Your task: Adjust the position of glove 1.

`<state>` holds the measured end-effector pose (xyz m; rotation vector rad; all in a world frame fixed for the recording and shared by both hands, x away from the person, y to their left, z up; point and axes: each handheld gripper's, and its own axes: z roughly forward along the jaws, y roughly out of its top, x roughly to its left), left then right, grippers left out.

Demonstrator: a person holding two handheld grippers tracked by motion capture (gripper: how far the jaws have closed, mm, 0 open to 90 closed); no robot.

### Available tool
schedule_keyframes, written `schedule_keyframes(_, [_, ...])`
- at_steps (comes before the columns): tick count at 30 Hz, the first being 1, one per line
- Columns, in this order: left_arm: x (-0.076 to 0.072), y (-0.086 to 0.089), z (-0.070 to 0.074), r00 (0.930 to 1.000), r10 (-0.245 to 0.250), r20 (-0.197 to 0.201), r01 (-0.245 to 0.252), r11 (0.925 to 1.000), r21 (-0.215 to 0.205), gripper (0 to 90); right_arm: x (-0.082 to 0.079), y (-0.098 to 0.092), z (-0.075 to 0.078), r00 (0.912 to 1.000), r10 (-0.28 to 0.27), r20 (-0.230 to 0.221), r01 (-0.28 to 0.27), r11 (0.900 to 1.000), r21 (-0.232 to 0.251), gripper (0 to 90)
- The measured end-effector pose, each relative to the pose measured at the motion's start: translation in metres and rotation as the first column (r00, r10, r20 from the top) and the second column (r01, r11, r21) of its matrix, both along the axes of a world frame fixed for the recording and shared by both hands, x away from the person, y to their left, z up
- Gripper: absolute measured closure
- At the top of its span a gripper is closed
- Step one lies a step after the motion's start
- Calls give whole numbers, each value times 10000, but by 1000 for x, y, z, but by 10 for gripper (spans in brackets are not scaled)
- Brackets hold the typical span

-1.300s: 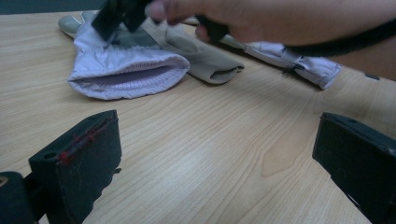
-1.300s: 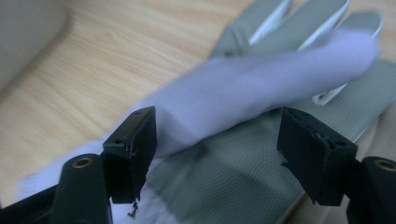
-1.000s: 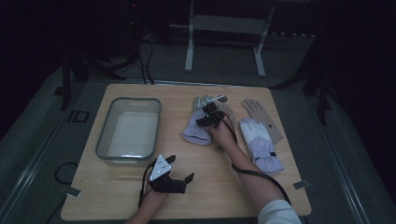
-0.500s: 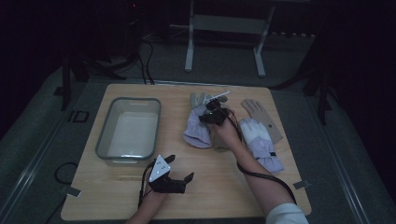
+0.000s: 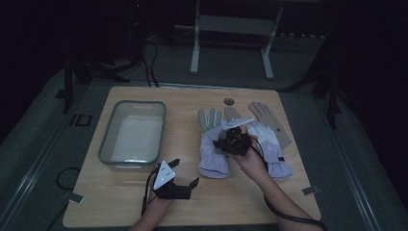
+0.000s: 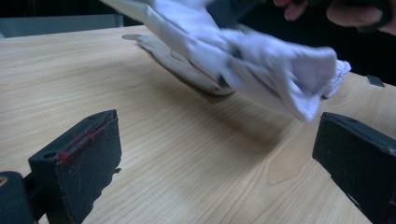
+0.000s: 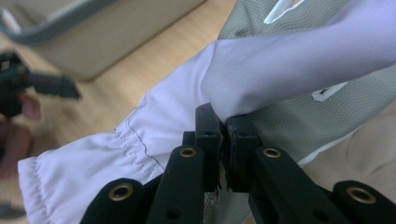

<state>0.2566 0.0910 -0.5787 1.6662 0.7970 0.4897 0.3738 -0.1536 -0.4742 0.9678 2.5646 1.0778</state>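
On the pale wooden table, with its fine straight grain, the biggest item is a clear rectangular bin with rounded corners and a grey rim, at the left. To its right lies a lilac glove, soft smooth cloth with a gathered, stitched cuff and a grey mesh palm side; its middle is bunched and raised off the wood. Beside it rests a second glove, lilac with a tan finger part. Right claw, matte black, is pressed together, pinching a fold of the lilac glove. Left claw sits spread near the front edge.
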Motion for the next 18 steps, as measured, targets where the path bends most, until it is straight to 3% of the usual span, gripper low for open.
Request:
schedule_keyframes(5, [0,0,0,10000,-52,-30,52,10000,-48,14,-8,-1,-19,9999,-11,-154,3,9986,-522,857])
schedule_keyframes(13, [1,0,0,10000,-18,-84,17,10000,-73,14,2,16,-48,9971,101,-751,-159,9969,-772,856])
schedule_keyframes(15, [1,0,0,10000,-13,-93,12,10000,-86,14,6,21,-54,9970,293,-719,-364,9943,-1001,855])
schedule_keyframes(18, [1,0,0,9999,-27,-118,26,9999,-103,14,12,25,-58,9942,705,-809,-782,9924,-955,853])
